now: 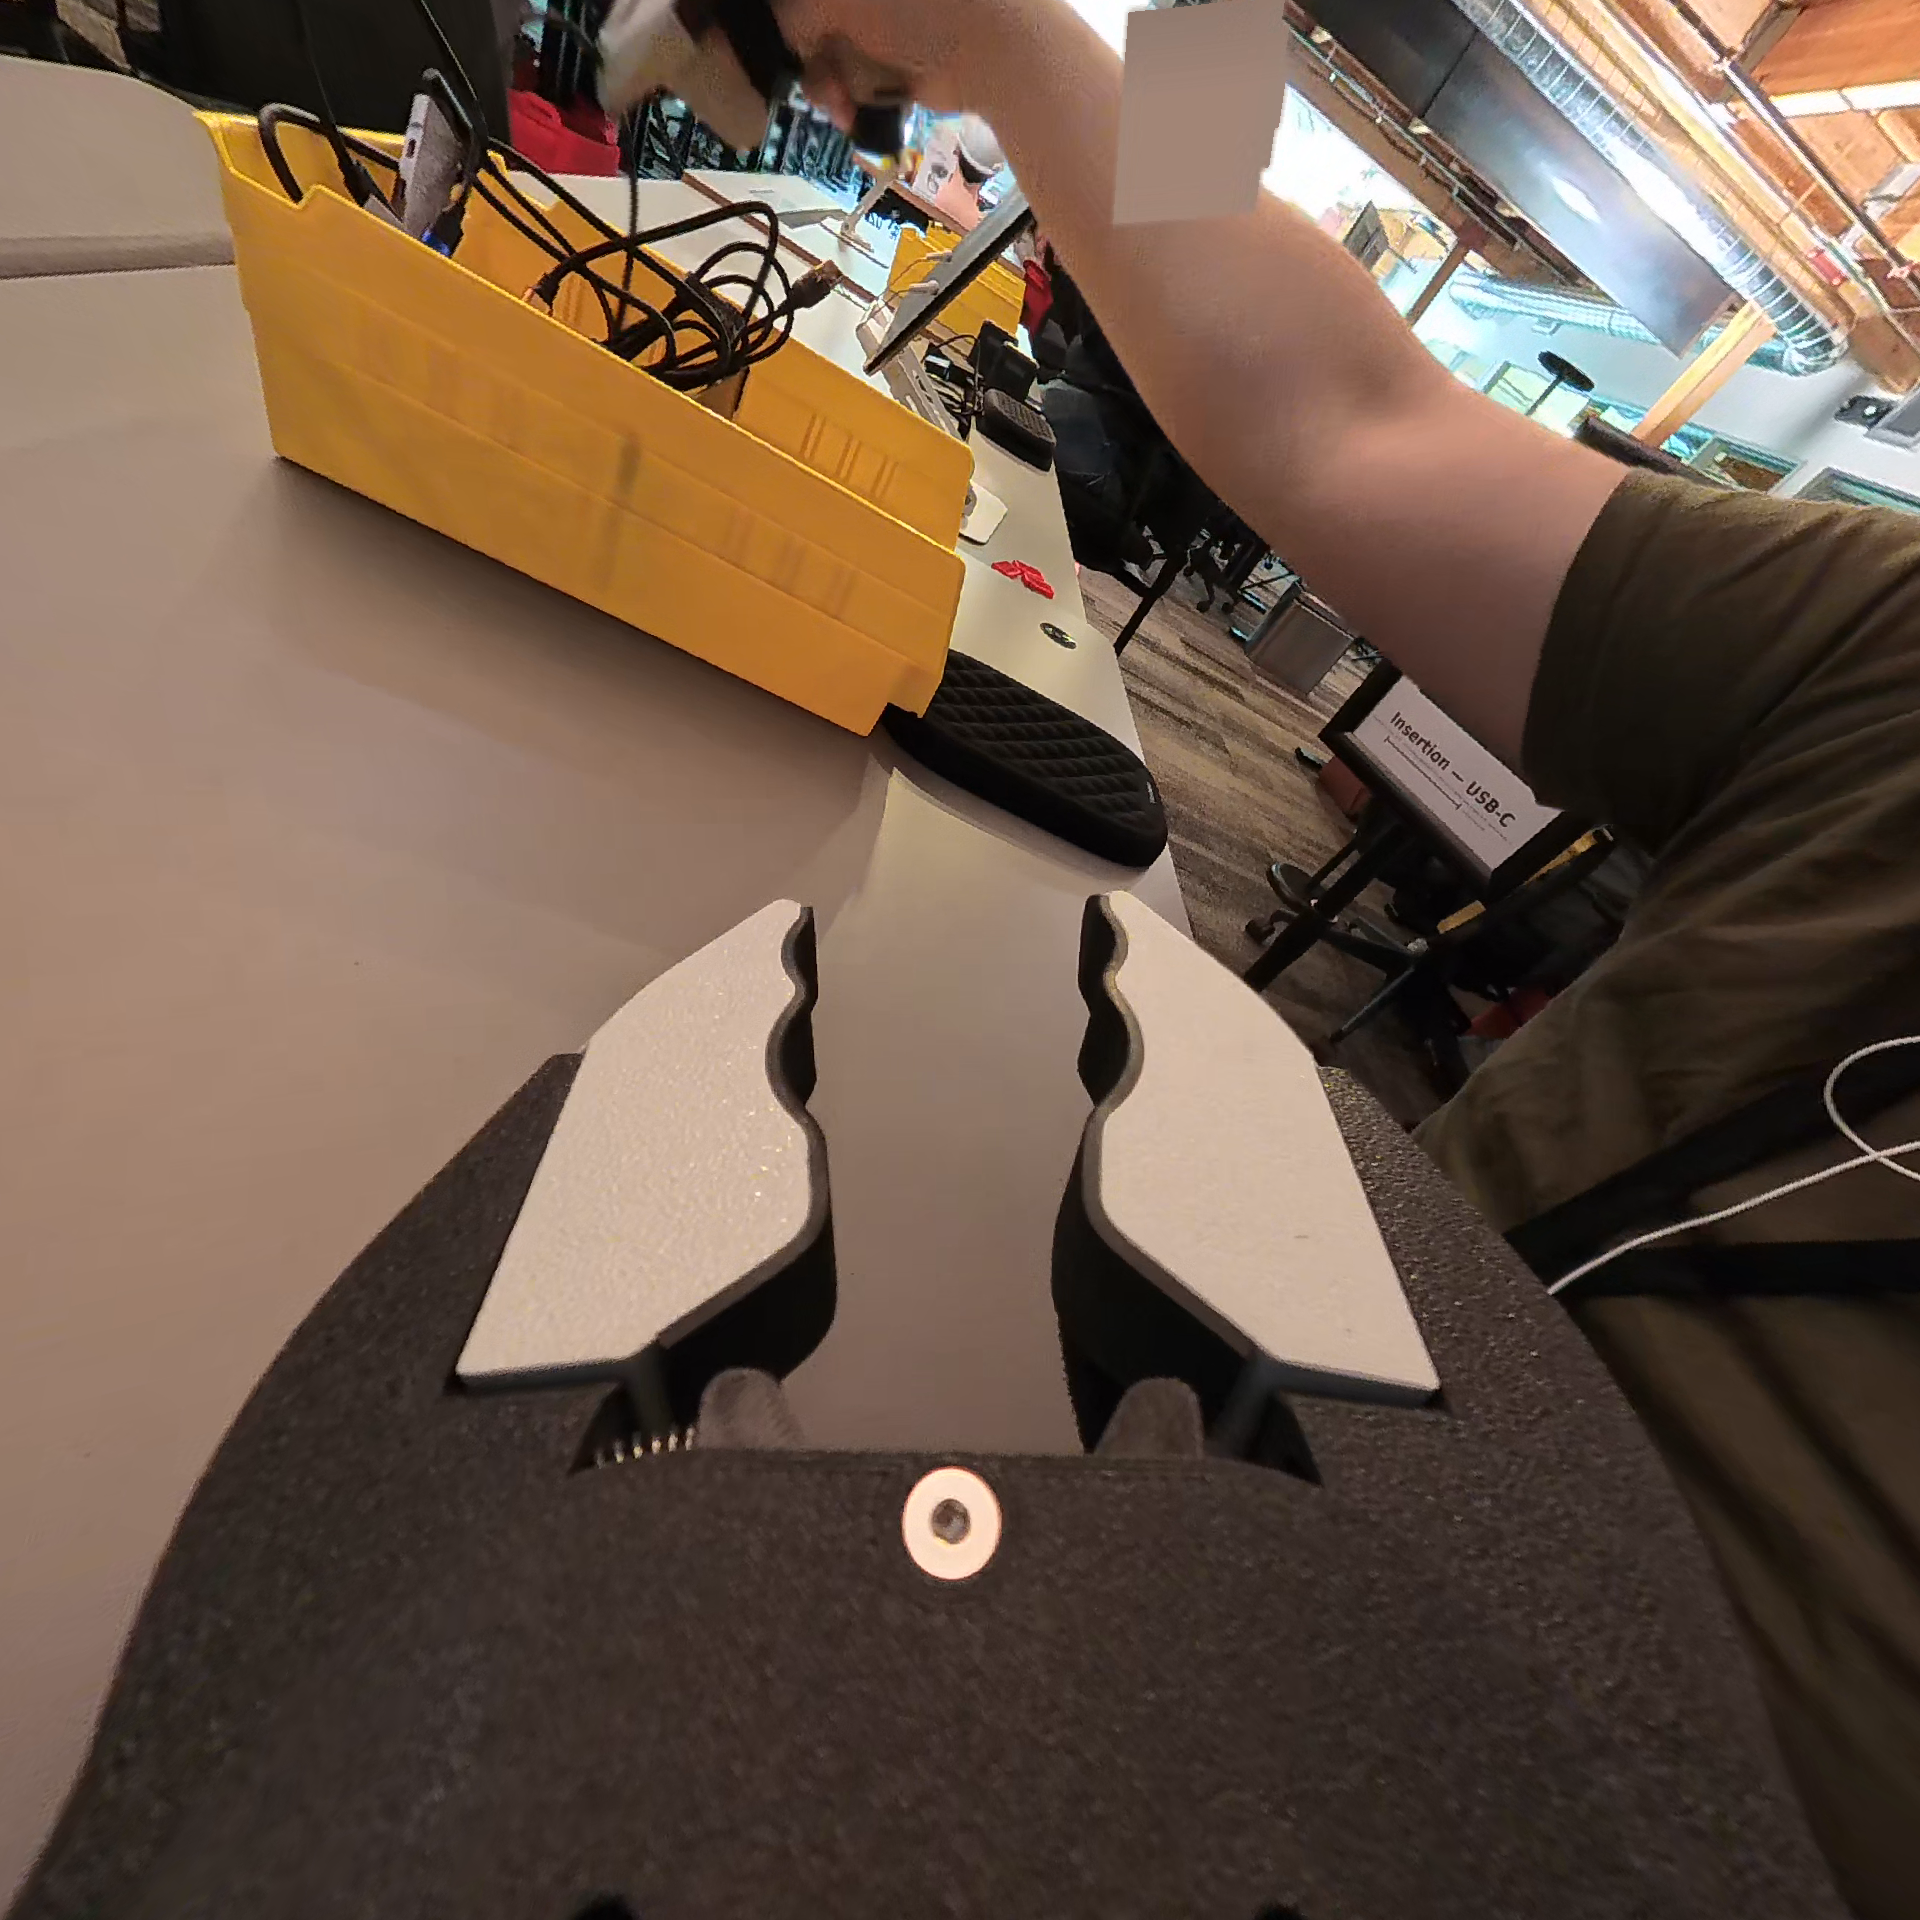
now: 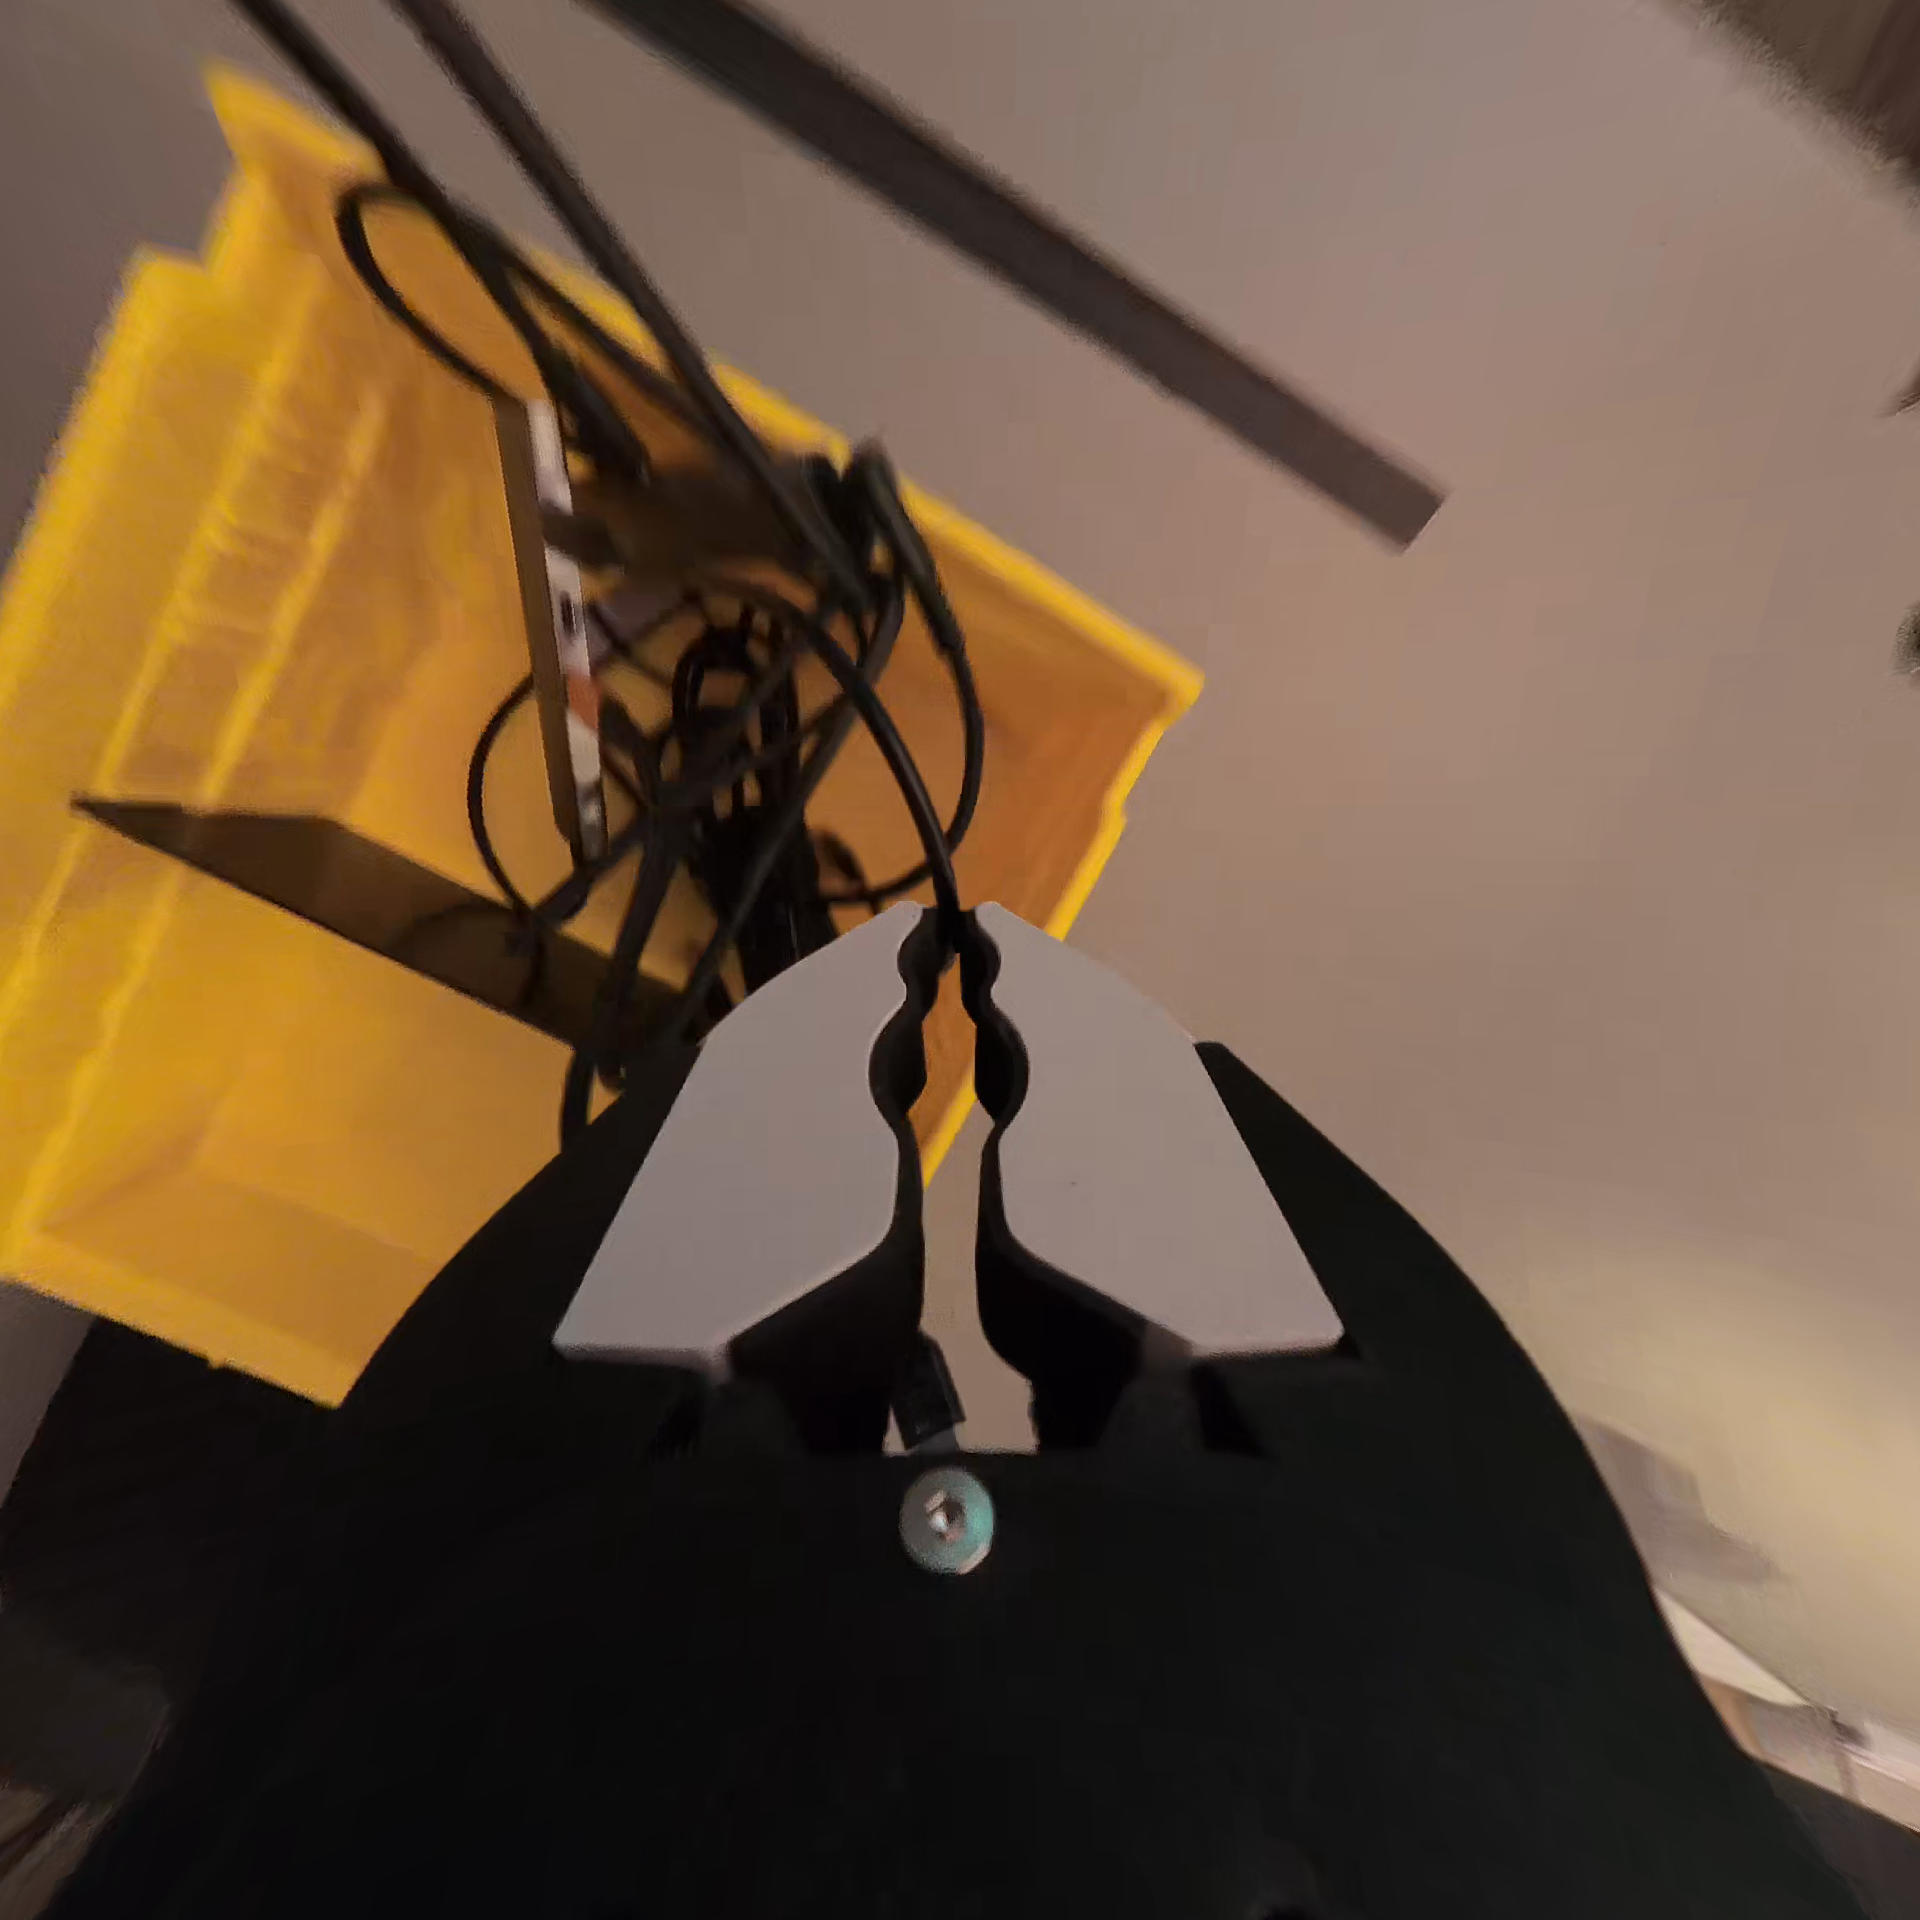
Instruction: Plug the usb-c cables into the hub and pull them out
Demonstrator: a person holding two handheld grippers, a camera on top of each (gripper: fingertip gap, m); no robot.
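A yellow bin (image 1: 582,457) on the grey table holds a tangle of black usb-c cables (image 1: 675,291) and a slim silver hub (image 1: 428,171) standing on end. From above, the right wrist view shows the bin (image 2: 208,1039), the hub (image 2: 561,634) and the cables (image 2: 727,748). My right gripper (image 2: 948,925) is shut on a black cable (image 2: 894,748) above the bin; the cable's plug (image 2: 928,1397) hangs back between the fingers. My left gripper (image 1: 945,925) is open and empty, low over the table, well short of the bin. The right gripper (image 1: 717,62) shows blurred above the bin.
A black quilted pad (image 1: 1029,758) lies at the table edge by the bin's near end. The person's arm (image 1: 1299,416) reaches over the table from the right. A black divider (image 2: 343,894) stands inside the bin. Chairs and a sign stand on the floor at right. About 50 cm separates my left fingertips from my right.
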